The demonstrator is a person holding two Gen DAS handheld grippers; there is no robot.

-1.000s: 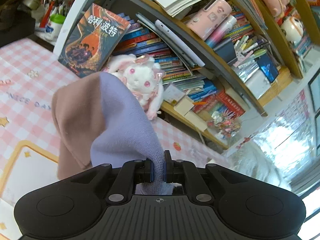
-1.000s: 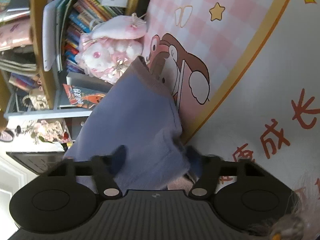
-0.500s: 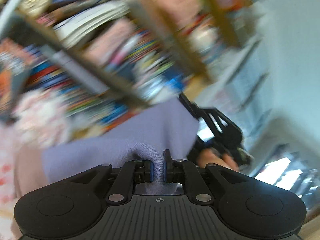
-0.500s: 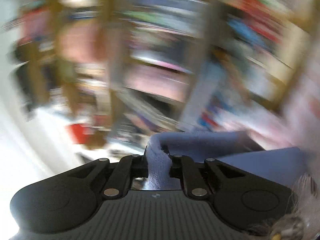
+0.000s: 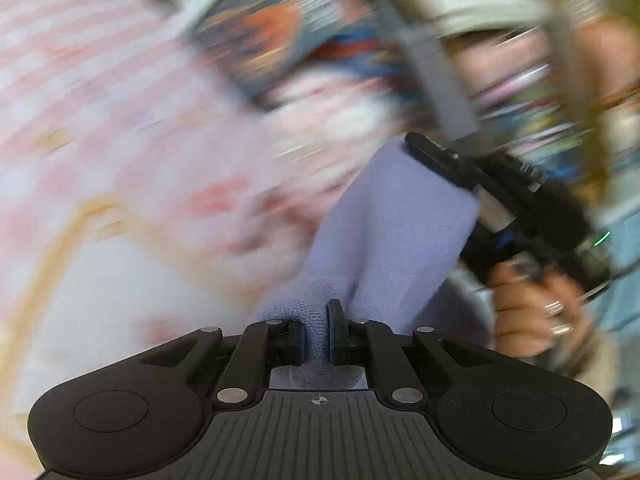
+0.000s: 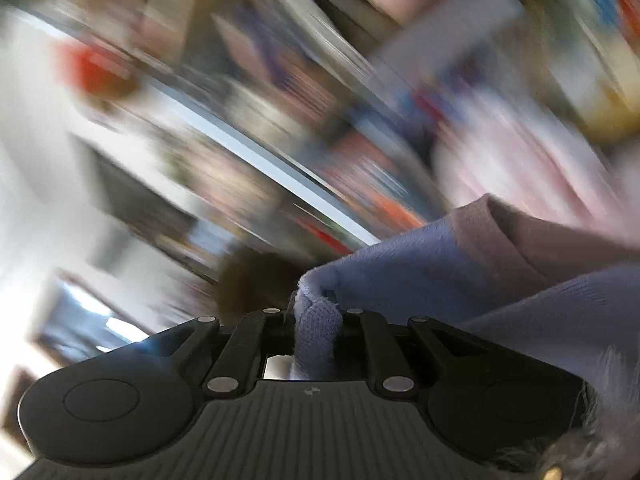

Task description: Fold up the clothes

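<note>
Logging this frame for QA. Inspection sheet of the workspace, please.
Surface: pink checked mat, blurred by motion.
Job's things: lilac garment held up between both grippers; brownish part shows in the right view.
Clutter: bookshelf with books, too blurred to list.
Grippers: left gripper shut on the garment; right gripper shut on the garment, with the hand holding it seen from the left view.
Cables: nothing seen.
Surroundings: bright patch at the left of the right view, otherwise blurred.
</note>
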